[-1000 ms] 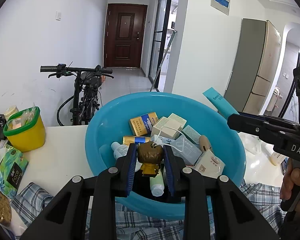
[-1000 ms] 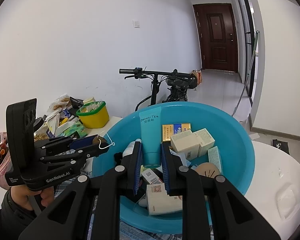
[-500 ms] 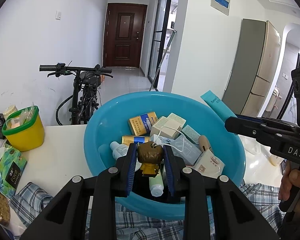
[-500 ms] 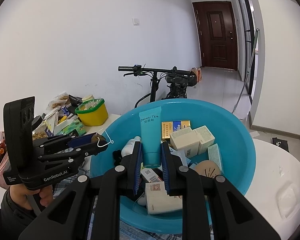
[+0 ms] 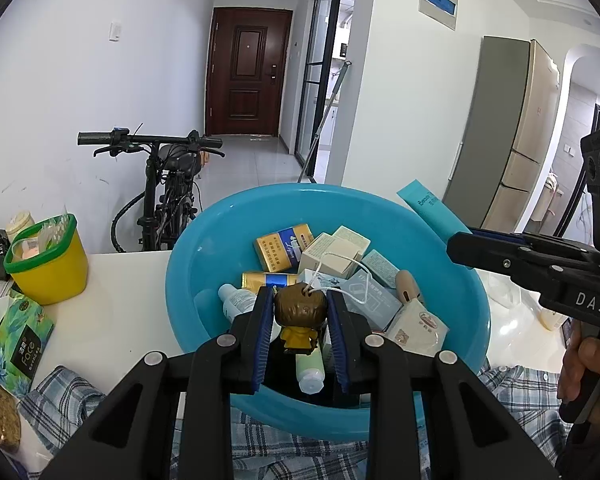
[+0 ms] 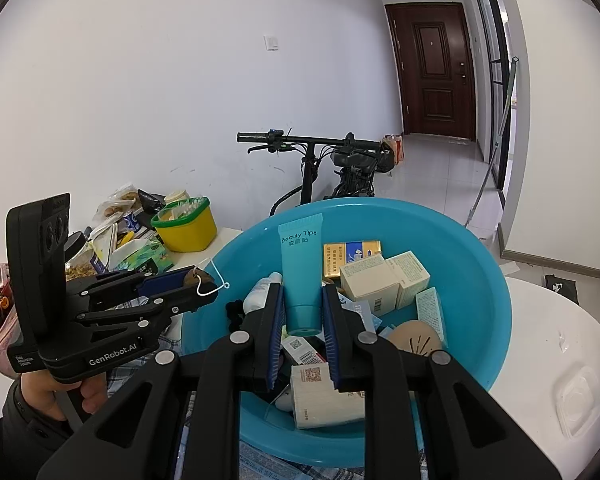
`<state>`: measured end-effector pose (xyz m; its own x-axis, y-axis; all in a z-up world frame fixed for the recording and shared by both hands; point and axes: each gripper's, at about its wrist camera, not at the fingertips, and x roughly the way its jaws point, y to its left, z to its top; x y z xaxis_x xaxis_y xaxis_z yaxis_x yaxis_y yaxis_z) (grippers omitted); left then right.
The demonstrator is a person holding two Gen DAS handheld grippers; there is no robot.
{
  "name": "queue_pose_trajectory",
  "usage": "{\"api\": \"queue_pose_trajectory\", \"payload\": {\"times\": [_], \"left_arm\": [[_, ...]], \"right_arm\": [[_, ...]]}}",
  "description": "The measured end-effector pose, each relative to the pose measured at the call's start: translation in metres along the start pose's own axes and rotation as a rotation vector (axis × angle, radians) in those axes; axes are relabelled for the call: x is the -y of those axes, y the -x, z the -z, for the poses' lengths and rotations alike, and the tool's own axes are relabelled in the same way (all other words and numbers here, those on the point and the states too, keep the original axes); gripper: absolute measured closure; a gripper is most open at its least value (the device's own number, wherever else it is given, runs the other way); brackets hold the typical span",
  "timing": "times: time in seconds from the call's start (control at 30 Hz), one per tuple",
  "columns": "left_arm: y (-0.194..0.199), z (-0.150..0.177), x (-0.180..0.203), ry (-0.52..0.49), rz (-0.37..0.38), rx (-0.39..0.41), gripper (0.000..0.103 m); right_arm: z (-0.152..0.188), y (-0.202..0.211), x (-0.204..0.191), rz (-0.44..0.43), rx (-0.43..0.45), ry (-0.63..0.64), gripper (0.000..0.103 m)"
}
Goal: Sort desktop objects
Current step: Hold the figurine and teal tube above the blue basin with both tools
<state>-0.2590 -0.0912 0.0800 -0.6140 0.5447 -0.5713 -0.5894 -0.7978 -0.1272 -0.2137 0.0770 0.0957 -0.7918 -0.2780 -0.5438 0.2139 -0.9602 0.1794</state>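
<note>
Landmark: blue basin (image 5: 188,280) on the white surface (image 5: 112,300), filled with boxes and bottles.
Left claw (image 5: 300,312): clamped on a small brown-headed figurine (image 5: 300,308) with a white string loop, held above the basin's near rim.
Right claw (image 6: 303,312): clamped on the cap end of a teal tube (image 6: 300,264), upright over the basin's near side.
Yellow tub (image 5: 48,268): left of the basin, well apart.
Plaid cloth (image 5: 60,396): under the basin's near edge.

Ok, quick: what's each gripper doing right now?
Left gripper: shut on the small figurine.
Right gripper: shut on the teal tube.
</note>
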Motion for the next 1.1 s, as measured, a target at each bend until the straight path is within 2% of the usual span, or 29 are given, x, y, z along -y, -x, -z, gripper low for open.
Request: {"api": "queue_pose_trajectory", "payload": {"times": [1.1], "left_arm": [[0.0002, -0.0015, 0.0002, -0.002, 0.000, 0.000, 0.074]], "right_arm": [[0.0004, -0.0015, 0.0001, 0.001, -0.007, -0.003, 0.085]]}}
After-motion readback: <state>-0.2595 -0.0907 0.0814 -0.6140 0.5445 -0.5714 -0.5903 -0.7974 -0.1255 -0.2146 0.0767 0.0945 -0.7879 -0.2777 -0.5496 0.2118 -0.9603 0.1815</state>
